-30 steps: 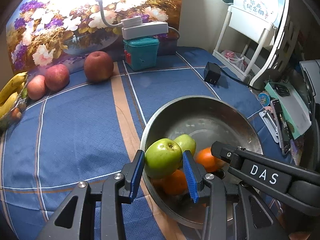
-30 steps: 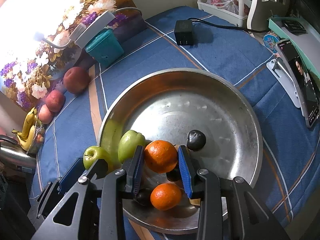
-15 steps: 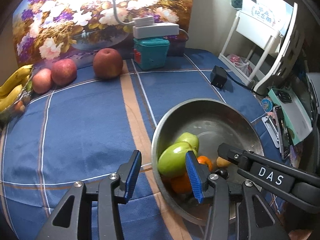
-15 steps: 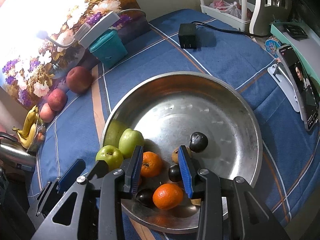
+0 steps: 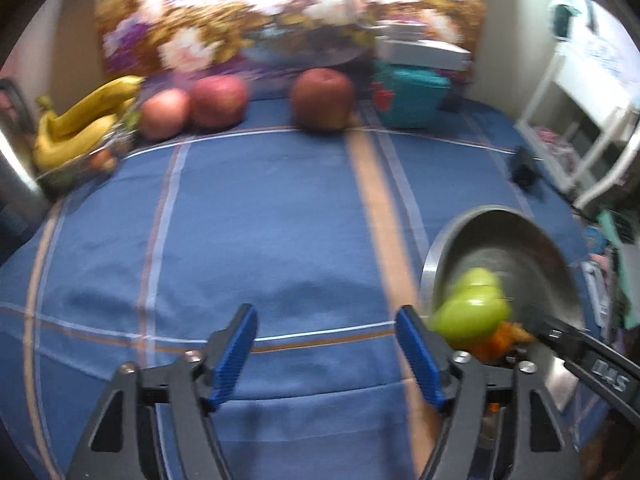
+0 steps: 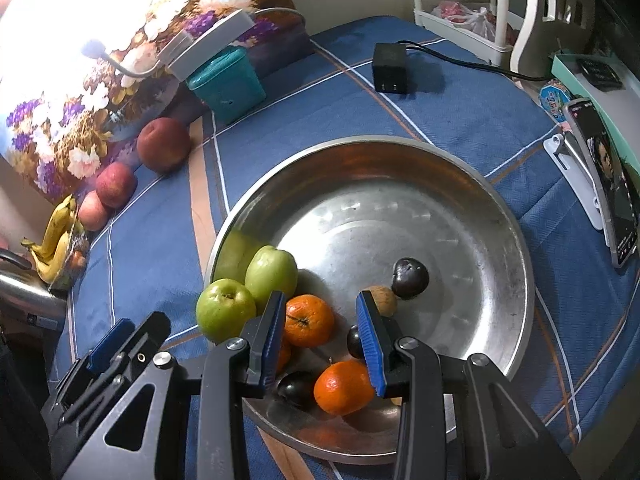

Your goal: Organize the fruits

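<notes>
Green apple (image 6: 225, 310) in the bowl (image 6: 500, 216), your left gripper (image 5: 326, 350) just sprung open, empty; right gripper (image 6: 322, 334) narrow, grasping nothing. Red apples (image 5: 322, 100) wait on the bench.

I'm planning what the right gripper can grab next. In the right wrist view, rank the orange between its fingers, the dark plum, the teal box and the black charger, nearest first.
From the right gripper:
1. Orange, by its left finger, in the bowl.
2. Dark plum, mid-bowl.
3. Teal box, beyond the bowl, left.
4. Black charger, far edge; close to the box.
</notes>
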